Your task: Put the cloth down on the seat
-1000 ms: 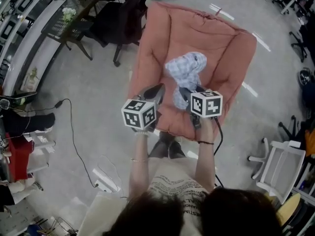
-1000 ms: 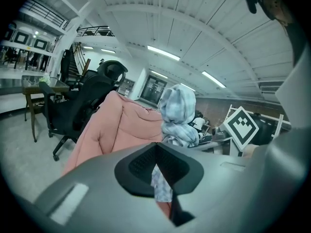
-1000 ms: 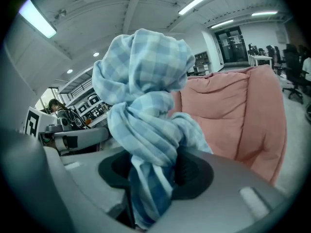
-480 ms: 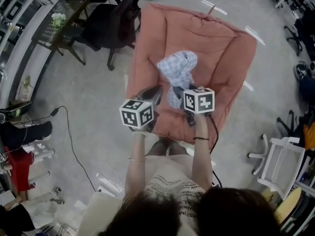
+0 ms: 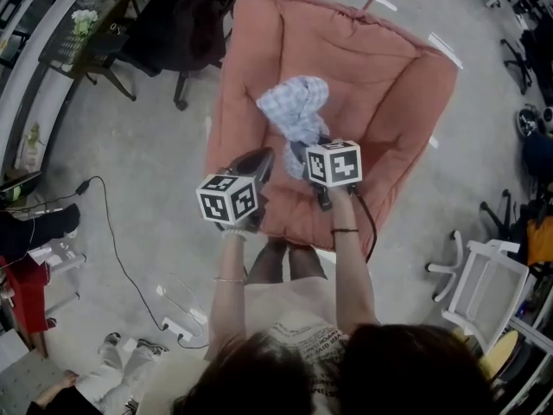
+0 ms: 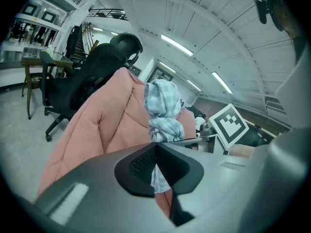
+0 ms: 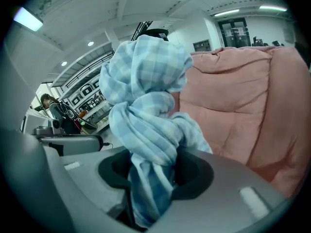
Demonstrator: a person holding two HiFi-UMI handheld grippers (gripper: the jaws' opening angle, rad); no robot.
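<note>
Two hand-held tools hang over the pink padded seat [image 5: 380, 85]. The right tongs [image 7: 153, 171] are clamped on a bunched blue-and-white checked cloth [image 5: 292, 106], which bulges out ahead of the jaws above the cushion. The left tongs [image 6: 155, 147] are closed tip to tip with nothing gripped, just beside the cloth's near end.

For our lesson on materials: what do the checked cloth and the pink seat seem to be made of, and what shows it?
The cloth is likely thin woven cotton with a matte look: it has a blue-white check pattern and soft bunched folds. The seat is padded fabric, perhaps microfibre, also matte: it has stitched seams and puffy panels.
</note>
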